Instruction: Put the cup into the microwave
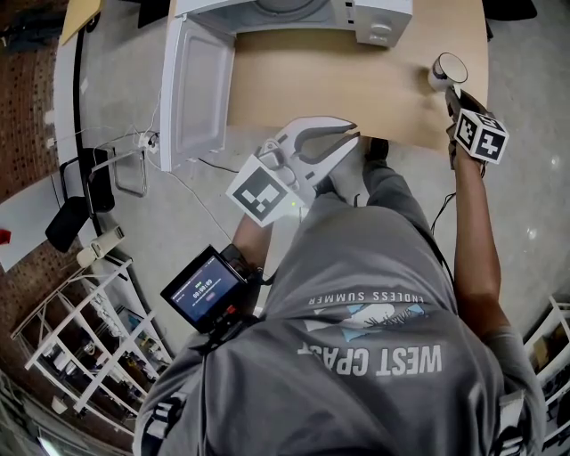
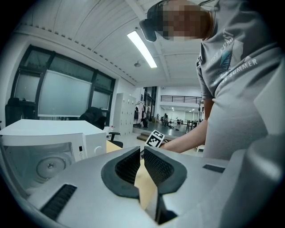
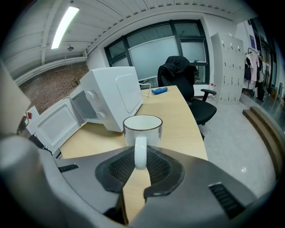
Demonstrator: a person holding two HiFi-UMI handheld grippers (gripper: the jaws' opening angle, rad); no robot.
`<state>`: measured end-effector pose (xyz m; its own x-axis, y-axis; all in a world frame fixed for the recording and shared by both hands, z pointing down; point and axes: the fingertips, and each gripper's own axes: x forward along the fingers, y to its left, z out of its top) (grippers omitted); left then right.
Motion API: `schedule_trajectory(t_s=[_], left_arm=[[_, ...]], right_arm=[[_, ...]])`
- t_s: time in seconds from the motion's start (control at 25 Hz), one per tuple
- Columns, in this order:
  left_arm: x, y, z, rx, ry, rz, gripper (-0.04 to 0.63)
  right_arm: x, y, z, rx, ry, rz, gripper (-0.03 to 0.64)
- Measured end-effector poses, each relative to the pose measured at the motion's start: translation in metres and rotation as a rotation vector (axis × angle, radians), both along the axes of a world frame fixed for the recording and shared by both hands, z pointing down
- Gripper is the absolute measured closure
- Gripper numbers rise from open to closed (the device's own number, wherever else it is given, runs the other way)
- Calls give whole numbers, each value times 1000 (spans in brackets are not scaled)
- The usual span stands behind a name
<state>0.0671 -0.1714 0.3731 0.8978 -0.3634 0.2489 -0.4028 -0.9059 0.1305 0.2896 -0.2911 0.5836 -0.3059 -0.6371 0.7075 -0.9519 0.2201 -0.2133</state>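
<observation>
A white cup (image 1: 448, 68) with a dark rim stands at the right side of the wooden table (image 1: 338, 85). In the right gripper view the cup (image 3: 142, 127) is straight ahead, its handle turned toward me. My right gripper (image 3: 140, 156) (image 1: 453, 93) is shut on that handle, a pad on each side. The white microwave (image 1: 294, 13) (image 3: 113, 95) sits at the table's far side, left of the cup, with its door (image 1: 194, 89) (image 3: 53, 124) swung wide open. My left gripper (image 1: 349, 136) (image 2: 141, 156) hovers at the table's near edge, shut, holding nothing.
A black office chair (image 3: 182, 75) stands behind the table's far end, and a small blue object (image 3: 159, 90) lies on the table near it. On the floor to the left are cables (image 1: 134, 142) and a white wire rack (image 1: 89, 329). My legs stand against the table's near edge.
</observation>
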Motion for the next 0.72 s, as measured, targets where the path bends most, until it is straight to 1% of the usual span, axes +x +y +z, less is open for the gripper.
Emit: schedule_trajectory(t_s=[0.2, 0.4, 0.72], left_arm=[[0, 19, -19, 31, 13, 12, 571], [-5, 33, -24, 65, 26, 24, 571], [-12, 56, -34, 122, 40, 53, 571]], right_arm=[[-1, 23, -26, 23, -4, 0, 546], [-11, 45, -42, 53, -13, -9, 546], [-34, 79, -98, 142, -54, -53, 546]])
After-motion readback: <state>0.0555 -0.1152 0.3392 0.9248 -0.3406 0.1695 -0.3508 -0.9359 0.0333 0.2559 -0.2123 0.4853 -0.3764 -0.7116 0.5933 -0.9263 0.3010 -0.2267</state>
